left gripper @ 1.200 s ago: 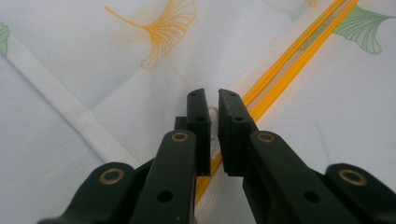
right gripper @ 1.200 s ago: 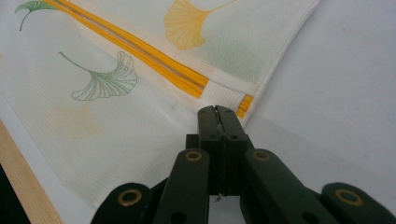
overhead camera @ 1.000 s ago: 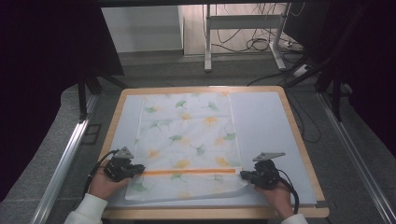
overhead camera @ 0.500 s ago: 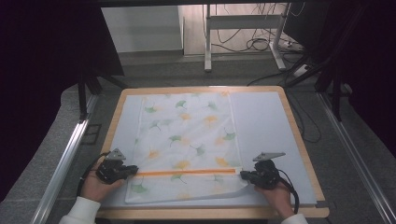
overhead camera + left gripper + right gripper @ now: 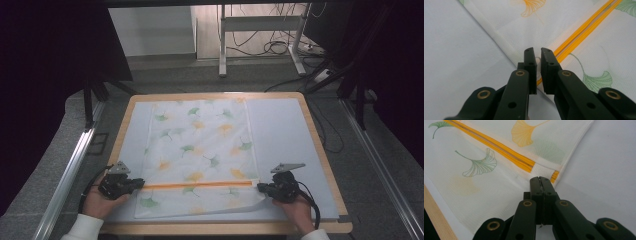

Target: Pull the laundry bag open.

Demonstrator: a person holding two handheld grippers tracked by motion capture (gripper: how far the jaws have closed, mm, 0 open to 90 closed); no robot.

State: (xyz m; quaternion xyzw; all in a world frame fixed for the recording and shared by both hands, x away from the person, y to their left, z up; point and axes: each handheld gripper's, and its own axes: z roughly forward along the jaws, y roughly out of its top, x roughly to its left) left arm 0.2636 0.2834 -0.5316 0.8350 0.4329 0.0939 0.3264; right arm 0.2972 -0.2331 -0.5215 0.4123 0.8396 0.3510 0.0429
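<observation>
Orange is what draws the eye: a zip [image 5: 197, 184] running straight across the near part of a white mesh bag [image 5: 200, 145] printed with green and yellow leaves. The bag lies flat on the counter [image 5: 215, 95], most of it beyond the zip and a short flap on the near side.

At the zip's left end sits the left gripper [image 5: 136, 183], down low with the hand behind it. It's squeezed almost together, just a sliver of daylight between the jaws, and a small white pull [image 5: 538, 60] sits right in that sliver. I'd call that a pinch on the pull, though a light one.

At the zip's right end the right gripper [image 5: 261, 188] is clenched tight with no gap at all. Its tips bite the bag's hem just past where the orange tape stops, so that hand looks like the anchor, holding the cloth taut along the zip.

As for progress, the two orange tapes look joined all the way along, with no gape anywhere between the grippers. With the pull at the far left end, the zip appears fully run. If closing was the job, what's left is little: let go of both ends and leave the bag lying. If opening is the aim, the whole length still has to be drawn towards the right.
</observation>
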